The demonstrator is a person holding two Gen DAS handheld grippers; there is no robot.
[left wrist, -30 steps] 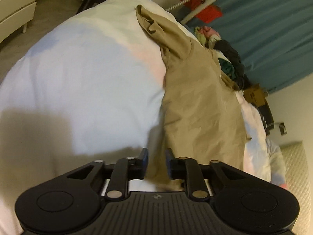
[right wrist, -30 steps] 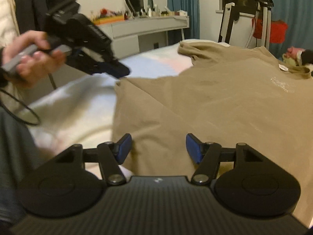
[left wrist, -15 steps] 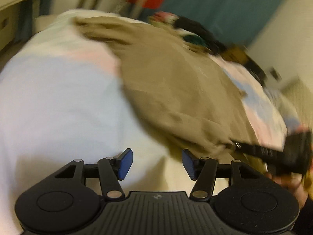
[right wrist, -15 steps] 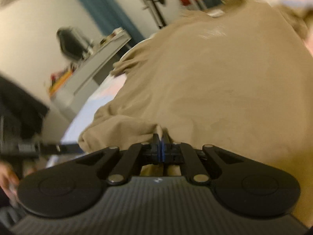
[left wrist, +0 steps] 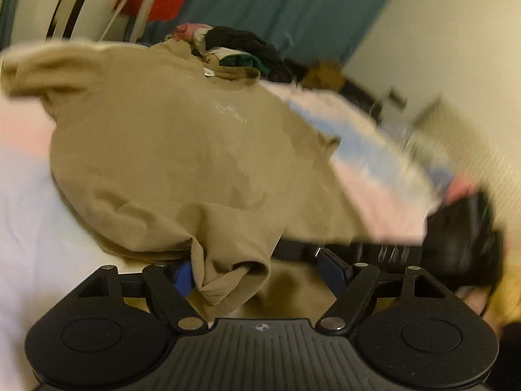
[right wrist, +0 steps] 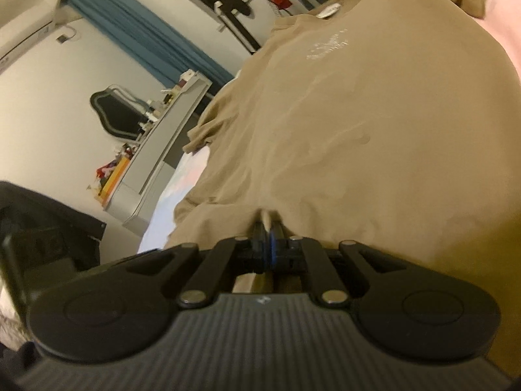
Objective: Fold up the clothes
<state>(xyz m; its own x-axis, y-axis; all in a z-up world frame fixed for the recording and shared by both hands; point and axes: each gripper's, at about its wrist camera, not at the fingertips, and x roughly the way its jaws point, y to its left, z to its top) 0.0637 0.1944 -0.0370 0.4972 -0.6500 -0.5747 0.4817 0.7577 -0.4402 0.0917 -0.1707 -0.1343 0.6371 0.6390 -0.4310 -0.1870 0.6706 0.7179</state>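
Observation:
A tan T-shirt (left wrist: 182, 137) with small white chest lettering lies spread on the pale bed cover (left wrist: 29, 228). In the left wrist view my left gripper (left wrist: 259, 273) hovers at the shirt's near hem. Its jaws stand wide and are opening, and a bunched fold of hem (left wrist: 228, 280) lies between them against the left blue pad. My right gripper (left wrist: 286, 251) comes in from the right along the same hem. In the right wrist view the right gripper (right wrist: 267, 231) is shut on a pinch of the tan shirt (right wrist: 358, 114), with cloth pinched between the pads.
A pile of mixed clothes (left wrist: 234, 45) sits beyond the shirt's collar. A teal curtain (left wrist: 276, 3) and a rack holding something red (left wrist: 156, 0) stand behind the bed. A grey dresser (right wrist: 162, 150) with clutter on top stands at the left.
The left gripper has let go of the shirt's edge, swung across to the near hem and widened its jaws. The right gripper has rolled and closed on the hem.

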